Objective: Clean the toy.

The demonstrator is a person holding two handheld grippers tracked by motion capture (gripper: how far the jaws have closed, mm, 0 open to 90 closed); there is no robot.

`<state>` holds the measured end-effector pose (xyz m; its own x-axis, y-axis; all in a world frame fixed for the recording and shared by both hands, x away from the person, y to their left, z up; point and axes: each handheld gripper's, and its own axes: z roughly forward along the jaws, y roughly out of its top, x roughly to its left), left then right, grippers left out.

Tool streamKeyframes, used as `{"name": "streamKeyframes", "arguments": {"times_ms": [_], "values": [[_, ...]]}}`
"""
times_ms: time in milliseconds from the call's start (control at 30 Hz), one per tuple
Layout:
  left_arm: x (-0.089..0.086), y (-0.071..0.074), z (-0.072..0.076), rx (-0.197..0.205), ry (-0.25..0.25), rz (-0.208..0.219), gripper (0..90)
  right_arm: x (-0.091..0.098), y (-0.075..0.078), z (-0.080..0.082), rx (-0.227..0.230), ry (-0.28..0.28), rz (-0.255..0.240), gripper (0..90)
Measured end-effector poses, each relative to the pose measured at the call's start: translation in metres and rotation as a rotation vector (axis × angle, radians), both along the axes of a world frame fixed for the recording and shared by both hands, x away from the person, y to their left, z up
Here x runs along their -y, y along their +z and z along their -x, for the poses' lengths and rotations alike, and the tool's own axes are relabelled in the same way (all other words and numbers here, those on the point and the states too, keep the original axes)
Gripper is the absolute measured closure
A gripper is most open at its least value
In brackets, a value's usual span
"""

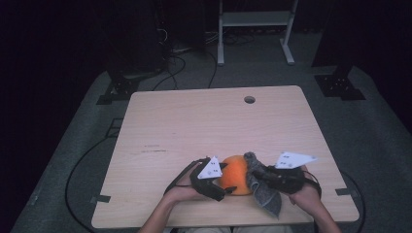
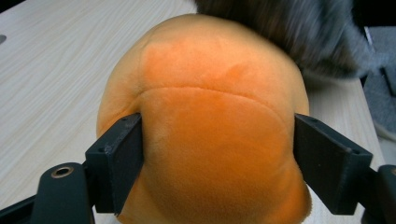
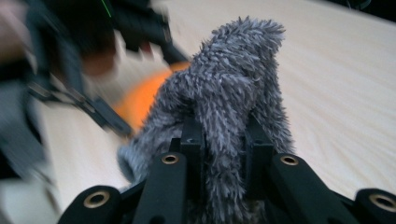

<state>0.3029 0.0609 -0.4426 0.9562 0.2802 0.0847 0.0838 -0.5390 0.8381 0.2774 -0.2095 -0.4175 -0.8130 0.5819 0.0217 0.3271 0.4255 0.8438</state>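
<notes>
An orange plush ball (image 1: 235,174) rests on the light wooden table (image 1: 194,126) near its front edge. My left gripper (image 1: 224,183) is shut on it; in the left gripper view the two black jaws press into the sides of the orange plush ball (image 2: 210,126). A fuzzy grey cloth (image 1: 261,183) hangs against the ball's right side, pinched by my right gripper (image 1: 265,178). In the right gripper view the grey cloth (image 3: 233,107) bunches up between the jaws, with the ball (image 3: 140,100) blurred behind it at the left.
A round cable hole (image 1: 249,99) sits near the table's far edge. Black cables trail over the grey floor, and a white frame (image 1: 255,29) stands behind the table. Bare tabletop stretches beyond the ball.
</notes>
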Motion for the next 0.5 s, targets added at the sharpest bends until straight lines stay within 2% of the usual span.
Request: {"name": "streamKeyframes", "arguments": {"times_ms": [33,100,133,167,233,267,333,400,433,467,500], "values": [[-0.003,0.001,-0.002,-0.019,0.01,0.017,17.6,0.001,-0.003,-0.002,-0.011,-0.001,-0.015,73.8],[-0.005,0.0,-0.006,-0.065,0.041,0.028,15.6,0.012,-0.006,-0.003,-0.016,-0.04,0.004,73.8],[-0.004,-0.002,-0.006,-0.063,0.041,0.022,15.7,0.016,-0.009,-0.004,-0.019,-0.059,0.025,73.9],[-0.004,-0.002,-0.006,-0.063,0.041,0.022,16.1,0.016,-0.009,-0.004,-0.019,-0.059,0.025,73.9],[-0.001,-0.003,-0.003,-0.042,0.035,-0.001,16.2,0.025,-0.014,-0.004,-0.027,-0.101,0.094,74.0],[0.0,-0.003,-0.003,-0.036,0.035,-0.006,16.3,0.029,-0.014,-0.003,-0.029,-0.116,0.098,74.0],[-0.001,-0.003,-0.004,-0.038,0.038,-0.003,16.5,0.034,-0.005,0.002,-0.029,-0.081,0.022,74.1],[0.001,-0.005,-0.004,-0.041,0.041,0.011,16.6,0.028,0.008,0.007,-0.02,-0.007,-0.058,74.0],[0.002,-0.005,-0.003,-0.034,0.038,0.001,16.6,0.023,0.013,0.009,-0.022,0.039,-0.092,74.0],[0.003,-0.005,-0.002,-0.03,0.042,0.001,16.6,0.016,0.016,0.01,-0.027,0.086,-0.113,73.8],[0.003,-0.005,-0.001,-0.024,0.041,-0.004,16.6,0.008,0.017,0.011,-0.019,0.104,-0.106,73.4]]}}
